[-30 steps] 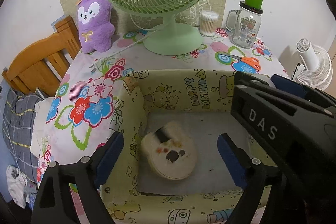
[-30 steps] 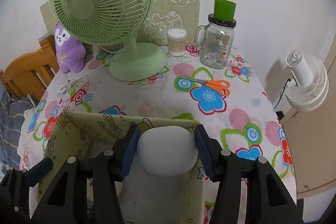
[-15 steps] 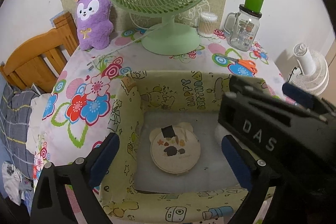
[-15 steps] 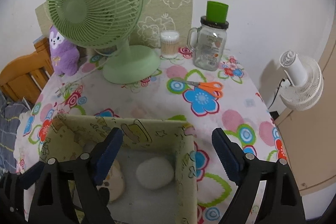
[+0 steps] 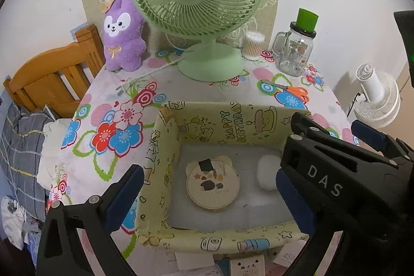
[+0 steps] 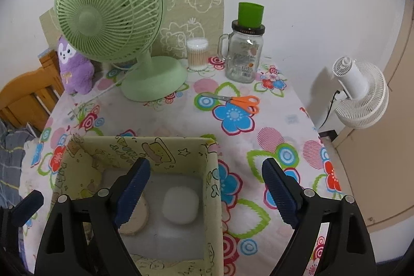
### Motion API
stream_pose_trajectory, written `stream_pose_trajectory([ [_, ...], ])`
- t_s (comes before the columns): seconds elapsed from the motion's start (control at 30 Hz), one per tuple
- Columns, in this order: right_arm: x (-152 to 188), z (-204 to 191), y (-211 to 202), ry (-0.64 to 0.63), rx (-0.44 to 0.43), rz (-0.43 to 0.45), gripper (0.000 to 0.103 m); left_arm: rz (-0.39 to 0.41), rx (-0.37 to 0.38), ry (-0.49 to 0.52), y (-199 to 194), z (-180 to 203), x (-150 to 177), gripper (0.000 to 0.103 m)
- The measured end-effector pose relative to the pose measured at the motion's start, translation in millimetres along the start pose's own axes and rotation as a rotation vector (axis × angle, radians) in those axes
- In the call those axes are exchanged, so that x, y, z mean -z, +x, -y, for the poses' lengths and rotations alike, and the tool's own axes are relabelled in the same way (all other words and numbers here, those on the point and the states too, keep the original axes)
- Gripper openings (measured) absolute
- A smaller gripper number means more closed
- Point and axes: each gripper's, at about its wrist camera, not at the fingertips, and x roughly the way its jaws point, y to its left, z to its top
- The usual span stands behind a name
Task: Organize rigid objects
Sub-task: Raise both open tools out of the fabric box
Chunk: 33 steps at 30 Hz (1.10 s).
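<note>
In the box (image 6: 211,172), the white case (image 6: 180,208) now lies released.

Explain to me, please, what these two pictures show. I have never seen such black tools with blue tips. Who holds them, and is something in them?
There is no robot here. A person holds one hand-held gripper in each hand, and a small fisheye camera on each looks forward along its two fingers. One picture comes from the left hand-held gripper, the other from the right hand-held gripper. The blue tips are soft pads. Both stand wide open and hold nothing.

Below them is a yellow fabric box on a table with a flowered cloth. Inside the box lie a round bear-shaped case and a white rounded case, side by side.

Farther back stand a green fan, a purple plush toy, a tub of cotton swabs and a glass jar. Orange scissors lie flat.
</note>
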Motion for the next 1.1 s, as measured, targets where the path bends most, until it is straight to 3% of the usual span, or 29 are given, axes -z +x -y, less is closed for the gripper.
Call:
stream_pose_trajectory([
  [0.23, 0, 2, -24, 0.002, -0.014, 0.036, 0.09, 0.024, -0.02, 0.008, -19, 0, 0, 0.103],
  [0.53, 5, 10, -50, 0.039, -0.013, 0.019, 0.09, 0.005, -0.038, -0.014, -35, -2, 8, 0.102],
  [1.1, 19, 16, -101, 0.049, -0.018, 0.088, 0.09, 0.052, -0.017, -0.005, -76, -3, 27, 0.102],
])
